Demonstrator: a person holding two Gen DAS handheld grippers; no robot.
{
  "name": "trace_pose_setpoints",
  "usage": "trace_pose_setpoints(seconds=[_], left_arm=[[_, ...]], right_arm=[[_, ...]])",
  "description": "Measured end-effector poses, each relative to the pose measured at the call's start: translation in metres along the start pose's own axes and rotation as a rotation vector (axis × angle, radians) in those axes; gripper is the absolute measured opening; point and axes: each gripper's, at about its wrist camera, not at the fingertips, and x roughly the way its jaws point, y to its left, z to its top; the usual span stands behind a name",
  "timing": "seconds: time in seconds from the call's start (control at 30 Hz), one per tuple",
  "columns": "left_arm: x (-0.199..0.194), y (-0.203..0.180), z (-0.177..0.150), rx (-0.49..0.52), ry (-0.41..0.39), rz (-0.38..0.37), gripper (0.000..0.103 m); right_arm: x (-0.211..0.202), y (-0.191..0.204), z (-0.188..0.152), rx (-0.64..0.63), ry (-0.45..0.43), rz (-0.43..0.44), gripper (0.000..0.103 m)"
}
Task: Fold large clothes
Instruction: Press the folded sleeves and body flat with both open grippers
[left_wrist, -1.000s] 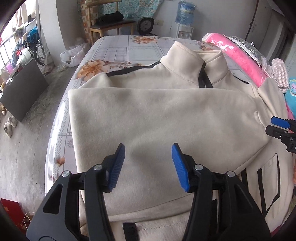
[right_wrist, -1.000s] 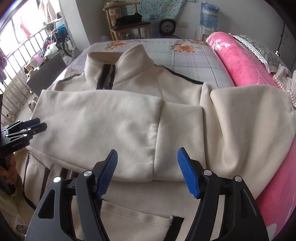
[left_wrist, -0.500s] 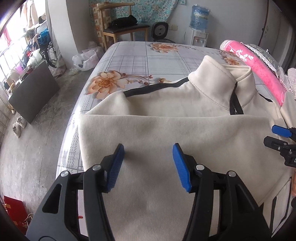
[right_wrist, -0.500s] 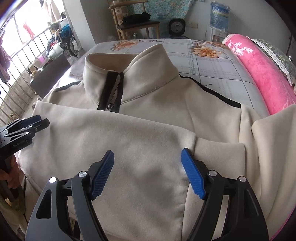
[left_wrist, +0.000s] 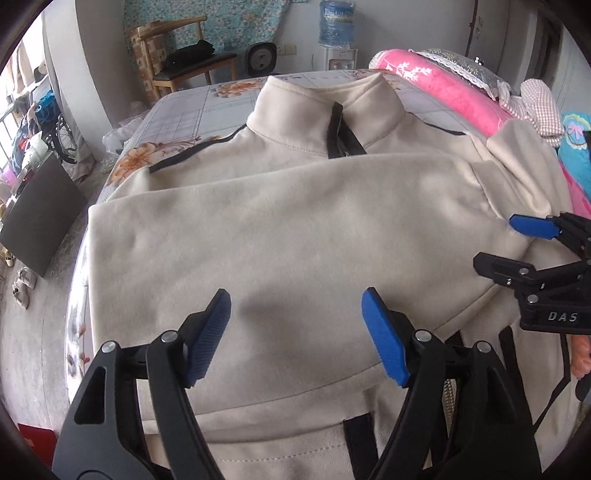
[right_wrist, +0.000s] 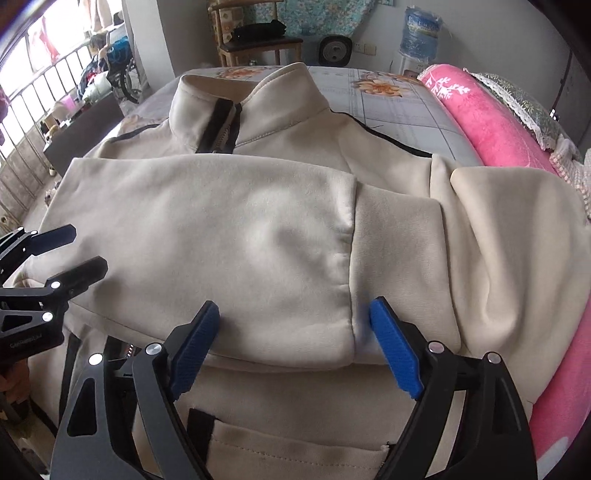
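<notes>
Since a second ago both grippers have widened and shifted over the garment, the left gripper (left_wrist: 295, 332) and the right gripper (right_wrist: 293, 341) each with jaws opening and hovering over cloth, nothing pinched between their blue pads. One floral bed (left_wrist: 177, 122) carries one beige zip-collar jacket (left_wrist: 280, 229), lying flat with both sleeves folded across its chest, one rolled pink blanket (right_wrist: 491, 122) just beside it. Beyond stand one wooden chair (right_wrist: 258, 40), one water bottle (right_wrist: 421, 31) and one small fan (left_wrist: 261, 59).
</notes>
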Motion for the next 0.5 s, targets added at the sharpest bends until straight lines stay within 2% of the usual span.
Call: trace_pose_setpoints(seconds=[0.13,0.2,0.27,0.37,0.5], left_arm=[[-0.011,-0.004,-0.005,-0.012,-0.033,-0.015,0.070],[-0.015,-0.006,-0.005,-0.013,-0.049,-0.027,0.075],[-0.012,-0.009,-0.006,-0.013,-0.040,-0.026,0.075],[-0.002,-0.011,-0.010,-0.024,-0.015,-0.020,0.075],[-0.001,-0.008,-0.015,-0.038,-0.031,-0.002,0.086]], right_arm=[[-0.025,-0.004,-0.005,0.023,-0.045,-0.008,0.082],[-0.038,-0.007,-0.011,0.044,-0.075,-0.017,0.082],[-0.043,-0.011,-0.020,0.081,-0.083,-0.020,0.082],[-0.034,-0.017,-0.031,0.108,-0.058,-0.045,0.082],[-0.024,-0.026,-0.042,0.136,-0.023,-0.067,0.082]])
